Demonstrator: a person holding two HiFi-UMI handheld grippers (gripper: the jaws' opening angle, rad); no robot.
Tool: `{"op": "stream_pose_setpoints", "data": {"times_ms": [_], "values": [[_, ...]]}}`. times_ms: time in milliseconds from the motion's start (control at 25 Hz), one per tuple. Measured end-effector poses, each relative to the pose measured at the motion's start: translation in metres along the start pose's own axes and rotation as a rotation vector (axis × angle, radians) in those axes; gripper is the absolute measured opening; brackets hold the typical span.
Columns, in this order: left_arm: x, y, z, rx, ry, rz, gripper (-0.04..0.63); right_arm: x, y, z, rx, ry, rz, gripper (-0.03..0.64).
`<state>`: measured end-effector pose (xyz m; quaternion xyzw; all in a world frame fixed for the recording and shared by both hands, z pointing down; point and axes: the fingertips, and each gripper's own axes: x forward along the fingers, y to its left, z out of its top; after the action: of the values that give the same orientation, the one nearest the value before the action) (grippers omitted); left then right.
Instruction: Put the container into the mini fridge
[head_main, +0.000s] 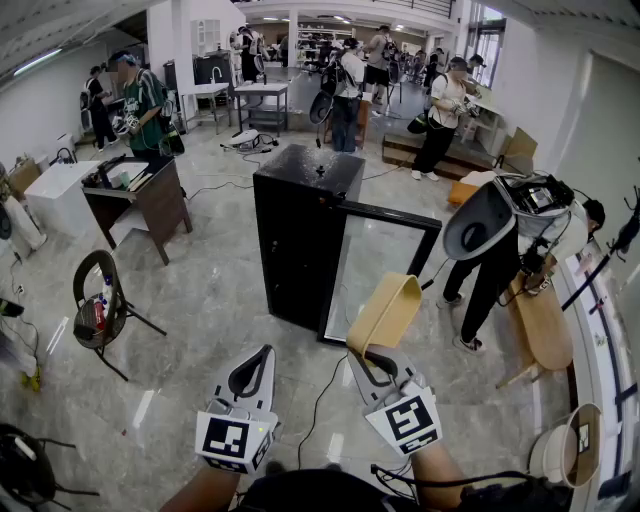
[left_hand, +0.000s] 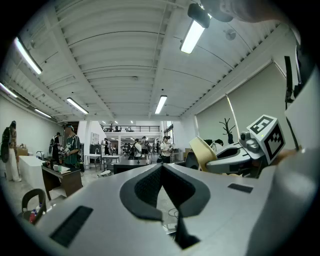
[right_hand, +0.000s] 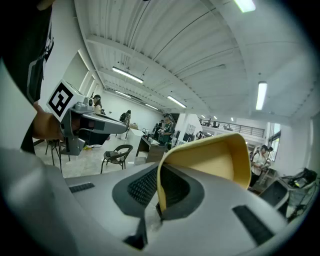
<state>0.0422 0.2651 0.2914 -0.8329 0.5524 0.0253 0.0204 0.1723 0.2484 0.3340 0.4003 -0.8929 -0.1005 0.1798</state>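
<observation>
Left gripper (head_main: 263, 353) low in front, jaws pressed together and empty, right gripper (head_main: 365, 360) beside it, jaws clamped on the rim of a yellow container (head_main: 386, 310) that hung in the air, black mini fridge (head_main: 300, 225) beyond on the floor (head_main: 215, 300), its glass door (head_main: 378, 268) swung open.

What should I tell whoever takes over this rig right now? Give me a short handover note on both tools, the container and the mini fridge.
Left tool: shut, nothing in it, held low beside the right one.
Right tool: shut on the wall of the yellow container, which is held in the air.
Mini fridge: on the floor ahead, its glass door swung open.
Done: container is in the grip, door is open.
Left: carry the container to the fridge, set it inside and release. Closing the door probably follows.
</observation>
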Motion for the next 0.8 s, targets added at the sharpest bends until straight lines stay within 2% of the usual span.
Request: {"op": "stream_pose_setpoints", "data": {"times_ms": [520, 800], "values": [[-0.003, 0.001, 0.005, 0.011, -0.013, -0.004, 0.009, 0.0, -0.003, 0.002, 0.002, -0.002, -0.015, 0.02], [-0.01, 0.006, 0.007, 0.003, -0.027, -0.037, 0.009, 0.008, 0.007, 0.014, -0.022, -0.013, -0.021, 0.021]]}}
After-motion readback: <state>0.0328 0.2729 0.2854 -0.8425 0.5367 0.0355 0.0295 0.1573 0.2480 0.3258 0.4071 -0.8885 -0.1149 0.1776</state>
